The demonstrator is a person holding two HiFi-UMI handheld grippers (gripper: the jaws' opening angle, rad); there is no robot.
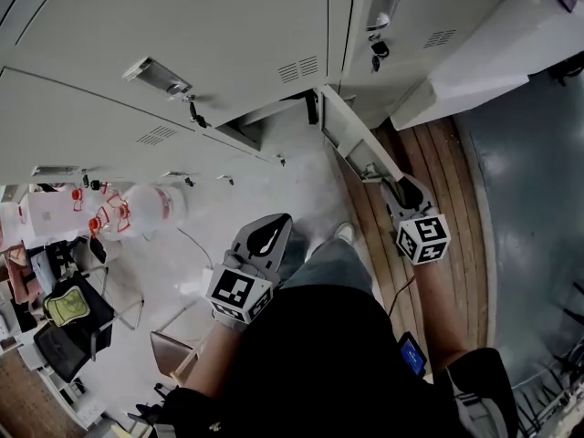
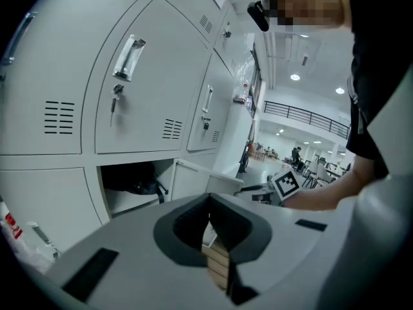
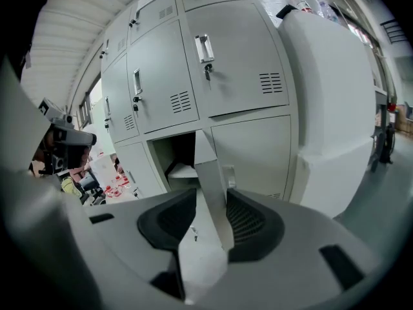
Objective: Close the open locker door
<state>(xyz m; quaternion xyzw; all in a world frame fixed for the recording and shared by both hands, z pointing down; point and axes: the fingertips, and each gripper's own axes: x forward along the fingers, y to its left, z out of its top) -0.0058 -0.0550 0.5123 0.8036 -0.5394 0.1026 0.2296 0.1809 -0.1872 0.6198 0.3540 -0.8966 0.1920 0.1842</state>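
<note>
The open locker door point(image 1: 354, 140) is seen swung out from the bottom row of the lockers point(image 1: 182, 26). Its free edge is straddled by the right gripper point(image 1: 404, 190), jaws spread, unclamped. The left gripper point(image 1: 266, 237) is kept apart, fingers pressed together, empty.

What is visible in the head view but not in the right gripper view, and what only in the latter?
Only the head view: the wooden floor and the marker cube on the right gripper. Only the right gripper view: the shelf inside the open locker, and the locker door edge-on between that gripper's parted jaws. Both: the open locker door and the closed lockers.
</note>
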